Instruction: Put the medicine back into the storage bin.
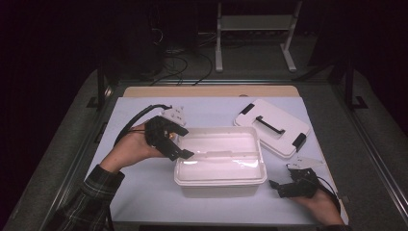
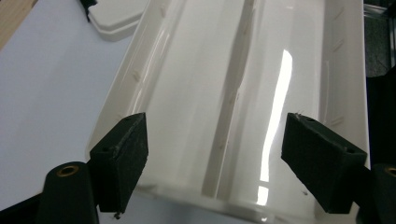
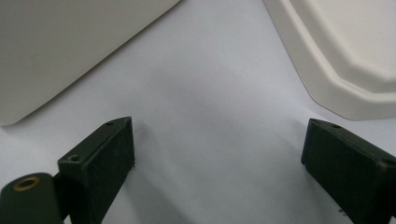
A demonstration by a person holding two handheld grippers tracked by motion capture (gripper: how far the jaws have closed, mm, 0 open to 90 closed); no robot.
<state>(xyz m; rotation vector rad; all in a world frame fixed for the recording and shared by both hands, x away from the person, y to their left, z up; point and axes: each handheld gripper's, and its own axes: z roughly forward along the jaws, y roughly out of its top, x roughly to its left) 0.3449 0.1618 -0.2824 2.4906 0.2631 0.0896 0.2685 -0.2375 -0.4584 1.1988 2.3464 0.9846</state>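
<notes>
A white plastic box (image 1: 219, 179) stands without its lid in the middle of the table, a ridge running along its glossy inside (image 2: 233, 93). Its white lid (image 1: 284, 137), with a black handle and black latches, lies flat at the back right. My left gripper (image 1: 186, 142) hangs at the box's left end, pointing into it. Its jaws stand open with nothing between the pads (image 2: 217, 158). My right gripper (image 1: 277, 188) rests low on the mat at the front right, open and holding nothing (image 3: 219, 163). It faces the gap between the box wall (image 3: 60, 51) and the lid's edge (image 3: 345, 51).
A pale mat (image 1: 144, 183) covers the tabletop, and a strip of bare wood (image 1: 207, 91) shows along the back. Behind the table, a white metal stand (image 1: 255, 29) and loose cables (image 1: 183, 65) sit on the dark floor. Open mat lies left of the box.
</notes>
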